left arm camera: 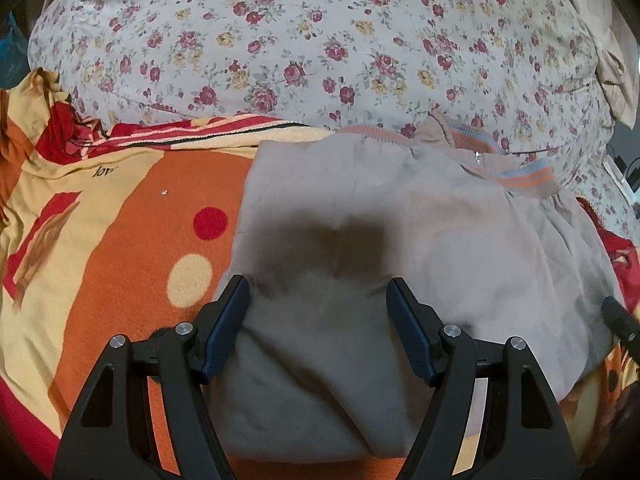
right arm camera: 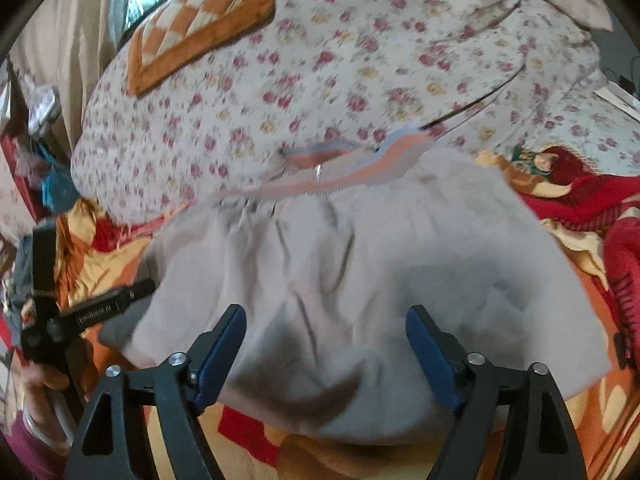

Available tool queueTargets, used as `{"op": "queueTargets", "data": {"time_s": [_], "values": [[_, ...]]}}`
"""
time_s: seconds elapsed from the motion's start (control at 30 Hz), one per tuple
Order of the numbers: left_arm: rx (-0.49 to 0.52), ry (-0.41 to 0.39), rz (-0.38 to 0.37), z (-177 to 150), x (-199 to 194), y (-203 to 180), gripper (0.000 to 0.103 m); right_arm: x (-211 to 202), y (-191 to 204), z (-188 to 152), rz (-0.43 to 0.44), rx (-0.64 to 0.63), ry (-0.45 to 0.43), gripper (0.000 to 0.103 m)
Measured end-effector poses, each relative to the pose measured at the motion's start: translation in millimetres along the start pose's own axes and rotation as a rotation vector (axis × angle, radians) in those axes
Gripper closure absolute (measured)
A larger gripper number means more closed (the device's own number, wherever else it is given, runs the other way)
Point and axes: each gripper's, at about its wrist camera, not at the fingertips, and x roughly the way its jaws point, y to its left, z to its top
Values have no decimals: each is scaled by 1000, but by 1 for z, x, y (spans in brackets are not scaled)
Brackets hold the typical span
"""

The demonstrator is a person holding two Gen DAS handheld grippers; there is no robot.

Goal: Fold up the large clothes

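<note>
Garment: a large grey-beige fabric jacket point(left arm camera: 400, 240) with orange-and-blue striped ribbed trim lies folded and rumpled on the bed, its trim and a small metal zip pull at the far edge.
Left tool point(left arm camera: 318, 300): spread wide above the near part of the jacket, nothing pinched between its blue pads; its shadow falls on the cloth.
Right tool point(right arm camera: 326, 328): spread wide over the jacket, nothing between its pads; this view is blurred.
Surface: an orange, red and cream patterned fleece blanket point(left arm camera: 132, 240) with round spots covers the bed under the jacket.
Beyond: a bulky white quilt with red and yellow roses point(left arm camera: 300, 48) is heaped just behind the jacket; an orange-and-cream checked cushion point(right arm camera: 200, 20) rests on it.
Room: a window and a beige curtain point(right arm camera: 60, 52) at the far left.
</note>
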Motion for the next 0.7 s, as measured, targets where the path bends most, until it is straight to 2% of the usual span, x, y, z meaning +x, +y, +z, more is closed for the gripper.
{"op": "queueTargets", "data": {"time_s": [0.17, 0.47, 0.7], "values": [[9, -3, 10, -1, 0, -2, 32, -7, 0, 0, -31, -18, -43, 19], [10, -3, 6, -2, 1, -2, 32, 0, -3, -1, -7, 5, -21, 16], [-31, -1, -21, 1, -1, 3, 32, -1, -6, -1, -2, 30, -25, 16]]}}
